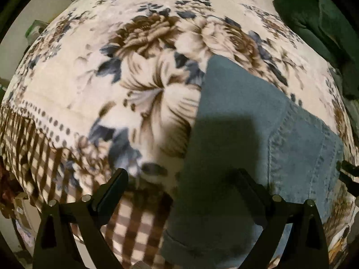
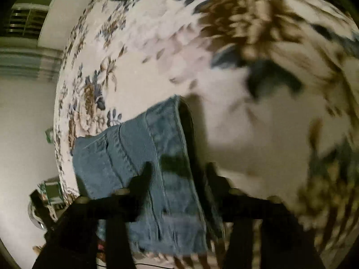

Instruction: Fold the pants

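Denim pants lie on a floral blanket covering a bed, near its checked border. In the left wrist view they run from the near edge away to the far right, one hem end close to the camera and seams and a pocket-like panel toward the right.

Left gripper points steeply down over the near end of the pants, jaws wide, nothing between the pads. Its left finger sits over the blanket, the right over denim, so the jaws straddle the left edge of the fabric.

Right gripper hovers over a thick stacked part of the pants, where a stitched band stands up slightly off the blanket. Jaws part-open with denim lying under the gap; the frame is blurred and I cannot tell if the pads touch cloth. No visible pinch, so I read it as not gripping.

Risks, judged:
- left jaws closing here may catch blanket pile along with denim, dragging the blanket during the fold.
- left grabs only the top layer, so the leg splits open when lifted.
- right side is thick; a partial bite could slip and leave the fold skewed.
- pants sit near the bed edge; a pull toward the near side could slide them off.
- dark green cloth at far right is well apart, low risk.
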